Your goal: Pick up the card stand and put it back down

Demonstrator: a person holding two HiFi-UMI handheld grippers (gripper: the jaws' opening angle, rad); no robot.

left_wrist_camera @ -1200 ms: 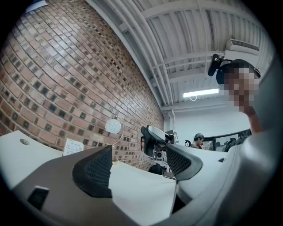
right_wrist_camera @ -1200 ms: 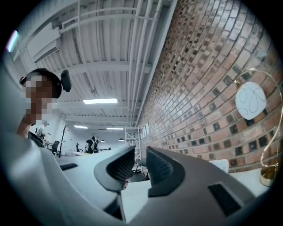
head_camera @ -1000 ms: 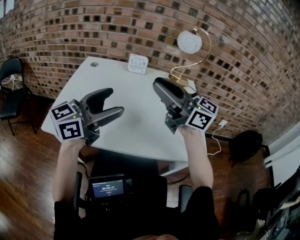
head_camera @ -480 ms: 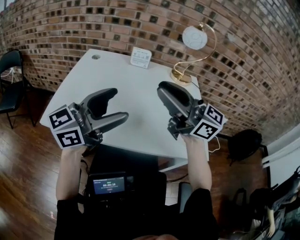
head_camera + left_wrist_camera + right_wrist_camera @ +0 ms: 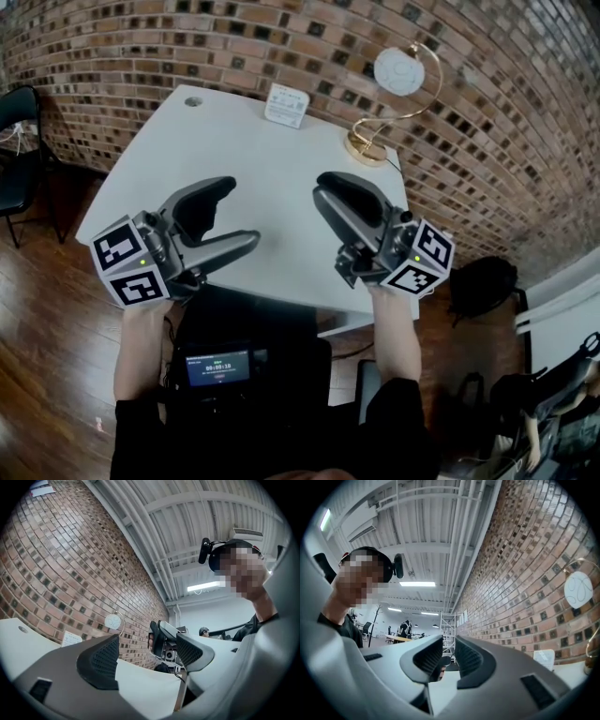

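Both parted, empty: left claw (image 5: pixel 242 212), right claw (image 5: pixel 326 190).

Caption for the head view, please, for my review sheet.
Both empty, the left gripper and right gripper hover over the white table; the gold card stand sits at its far right corner.

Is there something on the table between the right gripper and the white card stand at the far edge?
Nothing visible does. Only bare table lies between the right gripper and the card stand. The gold arched ornament stands to the right of the stand, apart from it, off that line.
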